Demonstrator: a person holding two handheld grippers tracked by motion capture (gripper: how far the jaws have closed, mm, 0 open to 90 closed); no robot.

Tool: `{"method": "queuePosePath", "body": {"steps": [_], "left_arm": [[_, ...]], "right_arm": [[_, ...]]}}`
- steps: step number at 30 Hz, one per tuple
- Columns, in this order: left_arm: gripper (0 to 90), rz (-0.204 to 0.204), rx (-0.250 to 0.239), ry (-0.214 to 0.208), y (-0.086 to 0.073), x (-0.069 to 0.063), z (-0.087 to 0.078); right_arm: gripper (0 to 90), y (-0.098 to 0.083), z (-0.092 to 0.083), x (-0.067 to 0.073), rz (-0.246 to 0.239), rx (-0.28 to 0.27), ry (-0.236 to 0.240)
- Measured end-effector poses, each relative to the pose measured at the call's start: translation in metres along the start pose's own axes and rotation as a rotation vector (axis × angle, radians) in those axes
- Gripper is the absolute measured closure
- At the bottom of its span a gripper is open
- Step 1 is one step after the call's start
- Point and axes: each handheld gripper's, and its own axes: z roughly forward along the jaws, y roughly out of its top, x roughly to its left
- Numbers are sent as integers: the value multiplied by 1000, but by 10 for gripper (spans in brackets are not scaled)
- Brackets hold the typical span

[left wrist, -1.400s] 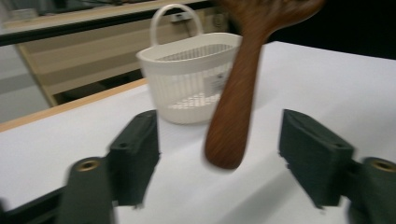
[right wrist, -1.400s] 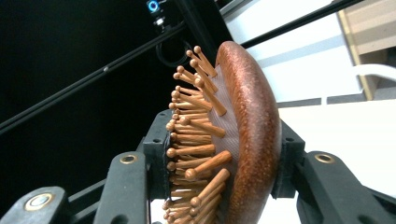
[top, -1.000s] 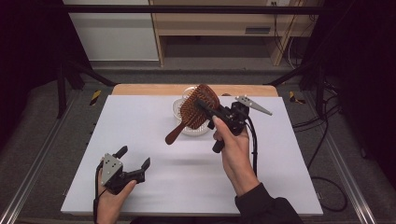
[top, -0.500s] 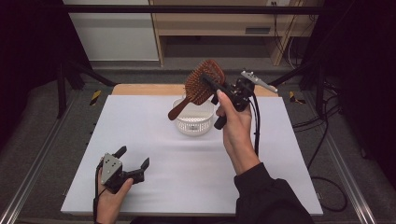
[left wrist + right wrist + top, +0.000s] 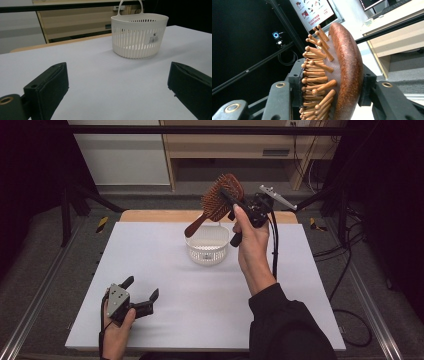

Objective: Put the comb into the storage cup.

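Observation:
A brown wooden hairbrush (image 5: 220, 197) hangs in the air above the white slotted basket (image 5: 207, 245), handle slanting down to the left. My right gripper (image 5: 230, 195) is shut on its head; in the right gripper view the pads clamp the bristle side and the rounded back of the hairbrush (image 5: 344, 75). My left gripper (image 5: 142, 292) rests at the table's front left, jaws wide open with nothing between them. Past its open jaws the left gripper view looks at the basket (image 5: 138, 35), which stands upright with a small handle loop.
The white table top (image 5: 165, 270) has a wooden strip along its far edge. A shelf unit stands behind the table, and cables lie on the floor at the right. Metal rails run along both sides.
My right gripper has lifted the hairbrush up and away from the basket, toward the far side. The left gripper has stayed where it was.

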Motion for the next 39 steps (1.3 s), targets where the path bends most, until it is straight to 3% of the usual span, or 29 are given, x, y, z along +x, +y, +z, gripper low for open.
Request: {"method": "queuePosePath", "body": {"steps": [21,39], "left_arm": [[26,7,-1,6,-1,2,0],[26,-2,-5,3,-2,3,0]], "right_arm": [[516,1,2,-16,-26,-12,-45],[514,-6,7,-20,-51,0,-66]]}}
